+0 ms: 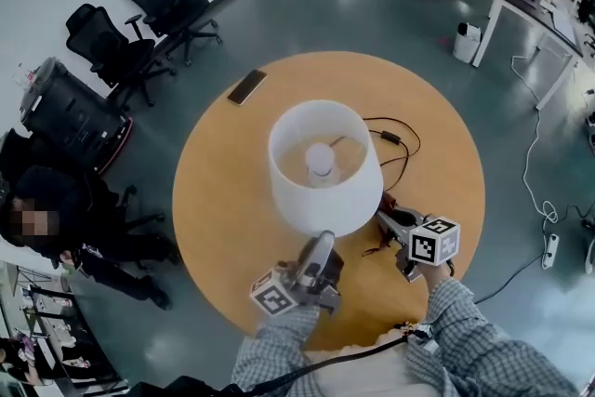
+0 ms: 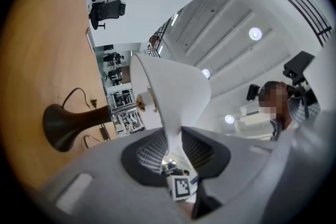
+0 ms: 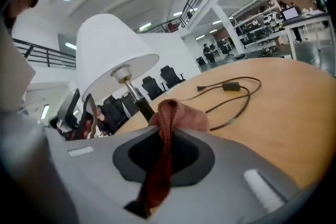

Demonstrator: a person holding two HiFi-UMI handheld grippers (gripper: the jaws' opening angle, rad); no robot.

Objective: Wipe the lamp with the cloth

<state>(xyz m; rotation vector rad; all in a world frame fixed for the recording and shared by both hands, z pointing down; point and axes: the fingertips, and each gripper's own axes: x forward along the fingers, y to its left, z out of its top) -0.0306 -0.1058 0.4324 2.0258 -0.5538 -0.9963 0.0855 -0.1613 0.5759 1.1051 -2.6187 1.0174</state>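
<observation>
Rust-red cloth (image 3: 167,124) sits pinched in our right gripper (image 1: 390,223), beside the lamp (image 2: 68,122) on the round table (image 1: 223,218) | left gripper (image 1: 322,244) clamps the white lampshade (image 1: 346,205) rim | risk: we tug too hard; shade dents, lamp topples

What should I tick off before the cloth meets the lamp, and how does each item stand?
1. The reddish-brown cloth is clamped in the right gripper: ok.
2. The left gripper is shut on the rim of the white lampshade: ok.
3. The lamp's dark flared base sits flat on the round wooden table: ok.
4. The plug of the black power cord lies loose on the table: ok.
5. The cloth touches the lampshade: cannot tell.
</observation>
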